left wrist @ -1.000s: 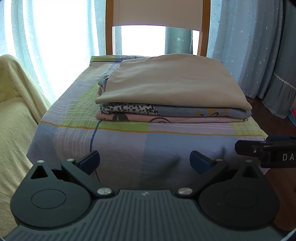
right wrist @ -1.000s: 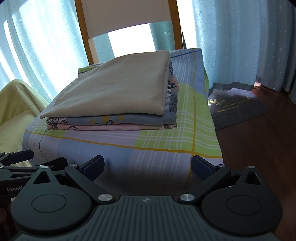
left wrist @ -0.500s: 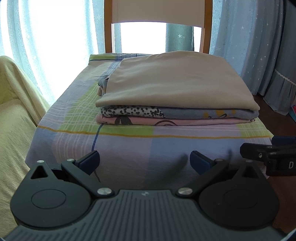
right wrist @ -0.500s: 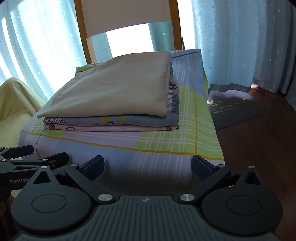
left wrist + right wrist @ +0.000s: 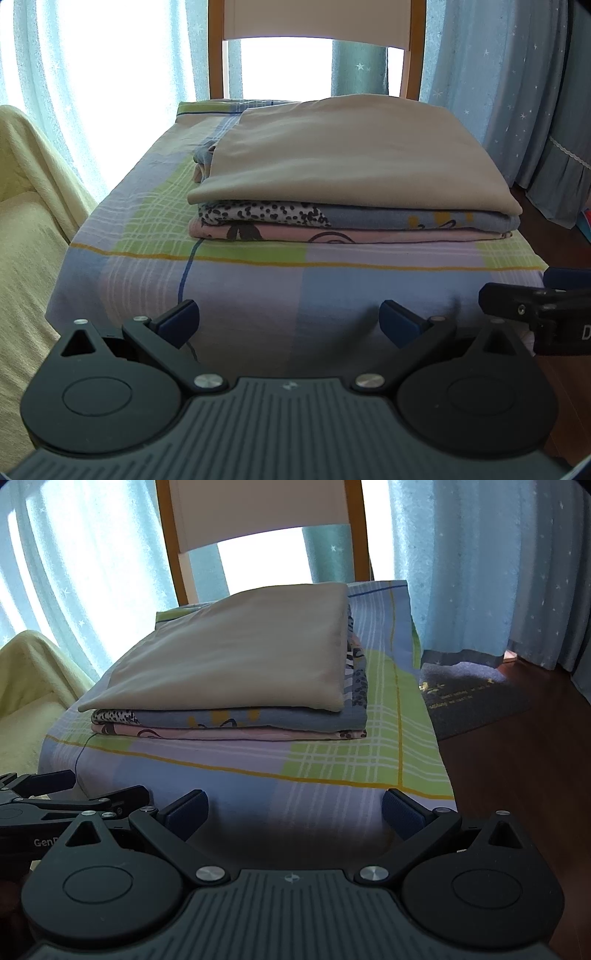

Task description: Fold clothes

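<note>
A: Where are the clothes?

B: In one stack of folded clothes (image 5: 351, 206) on a chair seat covered by a plaid cloth (image 5: 155, 229), toward the back and the right side of the seat. On top lies a plain beige piece (image 5: 236, 657), smooth and roughly rectangular, with a rounded folded edge facing the cameras.

A: And under it?

B: A blue printed layer (image 5: 443, 221) with a black-and-white spotted patch at its left end, then a pink layer (image 5: 280, 233) with dark line drawings at the bottom. All are flat and thin, edges roughly aligned.

A: The covering?

B: Woven-looking checks in lilac, blue and green with yellow lines, draped over the front edge. The wooden chair back (image 5: 216, 48) rises behind, before pale blue star-dotted curtains (image 5: 480, 565). A yellow fuzzy blanket (image 5: 26, 206) lies to the left.

A: The grippers?

B: The left gripper (image 5: 289, 320) is released, blue pads spread wide, nothing between them. The right gripper (image 5: 294, 808) likewise, spread and empty. Both sit in front of the seat, apart from the stack.
</note>
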Motion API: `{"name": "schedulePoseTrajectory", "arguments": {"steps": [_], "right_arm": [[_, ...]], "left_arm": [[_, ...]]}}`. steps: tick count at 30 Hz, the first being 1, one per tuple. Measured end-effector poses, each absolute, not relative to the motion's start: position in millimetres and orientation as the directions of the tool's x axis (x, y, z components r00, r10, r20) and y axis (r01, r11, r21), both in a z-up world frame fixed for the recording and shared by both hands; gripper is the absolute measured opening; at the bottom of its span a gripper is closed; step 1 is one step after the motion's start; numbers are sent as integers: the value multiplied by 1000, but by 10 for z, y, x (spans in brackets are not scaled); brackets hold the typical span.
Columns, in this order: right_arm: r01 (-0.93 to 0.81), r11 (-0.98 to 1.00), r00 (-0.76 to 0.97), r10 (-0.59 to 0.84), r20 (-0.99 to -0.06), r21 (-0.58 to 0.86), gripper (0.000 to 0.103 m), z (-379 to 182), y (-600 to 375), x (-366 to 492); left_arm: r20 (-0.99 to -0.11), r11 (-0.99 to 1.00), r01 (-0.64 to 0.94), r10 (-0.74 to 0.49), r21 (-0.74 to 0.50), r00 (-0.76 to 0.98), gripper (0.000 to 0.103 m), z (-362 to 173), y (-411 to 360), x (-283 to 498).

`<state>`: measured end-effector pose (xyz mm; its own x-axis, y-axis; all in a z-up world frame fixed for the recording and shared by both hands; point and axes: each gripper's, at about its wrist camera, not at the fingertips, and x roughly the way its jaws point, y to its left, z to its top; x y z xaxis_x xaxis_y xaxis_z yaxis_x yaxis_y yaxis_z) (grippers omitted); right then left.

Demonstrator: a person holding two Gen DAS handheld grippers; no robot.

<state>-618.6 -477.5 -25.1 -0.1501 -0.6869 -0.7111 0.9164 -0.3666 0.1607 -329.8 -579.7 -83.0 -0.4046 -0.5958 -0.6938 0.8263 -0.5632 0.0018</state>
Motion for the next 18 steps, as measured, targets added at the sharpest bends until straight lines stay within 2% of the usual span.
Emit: {"name": "schedulePoseTrajectory", "arguments": {"steps": [18], "right_arm": [[924,-354,-150,-686,-712,147,103,-256,-4804,-6159]], "left_arm": [[-696,-559,829,-598,8,-397,102,-837,-5816,-3284]]}}
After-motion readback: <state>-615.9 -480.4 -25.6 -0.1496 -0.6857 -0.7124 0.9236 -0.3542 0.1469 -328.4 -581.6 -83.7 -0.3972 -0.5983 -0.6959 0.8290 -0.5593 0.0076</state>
